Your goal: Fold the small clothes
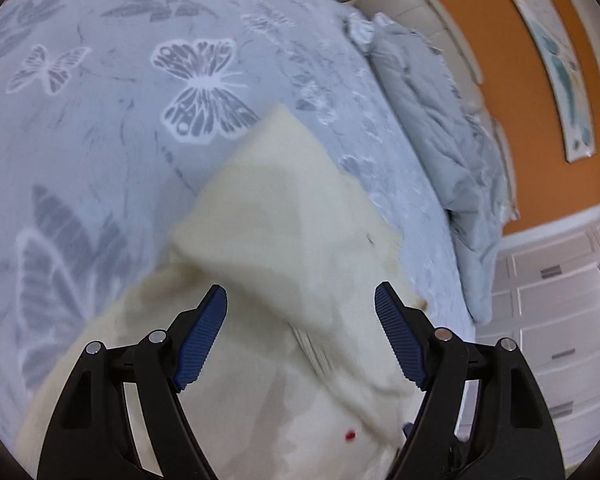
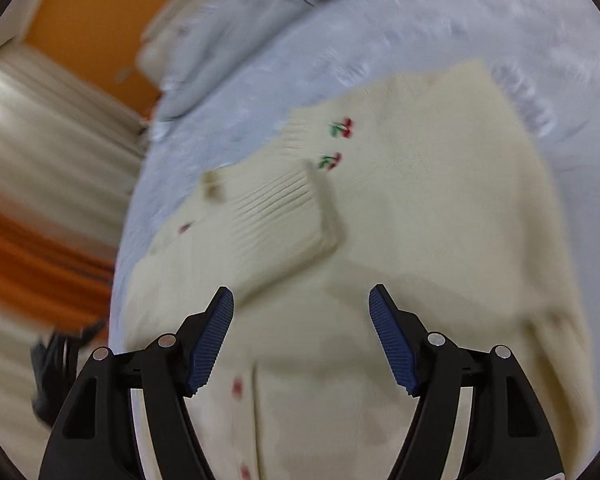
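A small cream knitted cardigan [image 2: 420, 208] with red cherry embroidery [image 2: 342, 127] lies on the bed. Its ribbed sleeve cuff [image 2: 284, 212] is folded over the body. In the left wrist view the same cream garment [image 1: 284, 232] shows a folded corner pointing away. My left gripper [image 1: 300, 300] is open and empty just above the garment. My right gripper [image 2: 301, 300] is open and empty above the cardigan's button line. The right view is blurred by motion.
The bed has a pale blue bedspread with butterfly prints [image 1: 100, 128]. A crumpled grey-blue duvet [image 1: 440, 140] lies at the bed's far side. There is an orange wall [image 1: 500, 60] with a picture, white drawers [image 1: 552, 300], and striped curtains [image 2: 48, 152].
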`<state>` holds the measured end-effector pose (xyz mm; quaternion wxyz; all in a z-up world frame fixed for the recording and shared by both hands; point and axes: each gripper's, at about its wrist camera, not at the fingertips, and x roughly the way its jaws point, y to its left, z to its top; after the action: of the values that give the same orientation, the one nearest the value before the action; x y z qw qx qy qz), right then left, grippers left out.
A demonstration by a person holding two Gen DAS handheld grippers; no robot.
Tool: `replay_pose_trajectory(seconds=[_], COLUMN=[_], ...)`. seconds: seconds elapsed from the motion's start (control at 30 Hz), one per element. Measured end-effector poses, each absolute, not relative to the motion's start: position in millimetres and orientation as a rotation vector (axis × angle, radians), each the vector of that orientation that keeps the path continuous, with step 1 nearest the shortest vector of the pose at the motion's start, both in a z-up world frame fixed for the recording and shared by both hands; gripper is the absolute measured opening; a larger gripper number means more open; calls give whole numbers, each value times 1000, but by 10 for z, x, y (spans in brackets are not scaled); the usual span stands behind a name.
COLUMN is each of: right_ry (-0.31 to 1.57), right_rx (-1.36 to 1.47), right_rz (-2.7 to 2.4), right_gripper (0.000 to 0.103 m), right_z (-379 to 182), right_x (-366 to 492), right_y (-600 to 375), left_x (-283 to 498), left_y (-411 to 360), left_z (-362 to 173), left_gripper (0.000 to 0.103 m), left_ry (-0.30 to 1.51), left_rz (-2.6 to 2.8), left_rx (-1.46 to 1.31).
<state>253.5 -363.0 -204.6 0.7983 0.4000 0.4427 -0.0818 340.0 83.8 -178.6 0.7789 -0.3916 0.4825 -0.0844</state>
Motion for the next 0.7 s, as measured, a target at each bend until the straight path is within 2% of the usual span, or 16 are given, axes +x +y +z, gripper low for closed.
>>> replay_pose_trajectory(seconds=[0.07,0.1,0.13,0.17,0.2,0.33,0.4,0.47,0.5,0.67,0.7], right_ry=[920,907,918,893,819,578,634,822,818,761,759], right_rx=[838,811,806,809,798,732,691,721,743,743,705], right_rz=[-227,-222,-165,-136,-105,-84,-178,-228,-214,-235,-295], right_gripper=[70,54,11,9,9,8,8,8,6,10,18], right_z=[-2099,-2068,-2047,-1956,-1789,-1245,-1525,-2097,-2250,-1972,-1899], right_x=[2697,2757,2843,2856,2816,2265,2039,2050,1979,1828,1765], right_y=[-3611,-3579,-3527,-3497,-3505,-3545,-3610,-3651,-3652,-3658,-3645], left_x=[3521,3563,3544,3538,3537,3474,3480,3462,3450,3312,3267], left_y=[857,866,879,918,938,882,851,775,762,766,733], left_z=[-1912,-1971,-2000,-2016,-1982,-1746,-1884,-2092,-2179,-2236,-2241], left_gripper=[54,40,30,13,10,9,10,10,11,12,12], left_ry=[1057,1062,1063,1059,1034,923,963,1018,1024,905,865], left_rz=[-153,-134,-117,-109,-109,-190,-232,-195,-191,-229,-247], left_rx=[-857,-852,-845,-840,-828,-761,-759,-703,-695,-648,-590])
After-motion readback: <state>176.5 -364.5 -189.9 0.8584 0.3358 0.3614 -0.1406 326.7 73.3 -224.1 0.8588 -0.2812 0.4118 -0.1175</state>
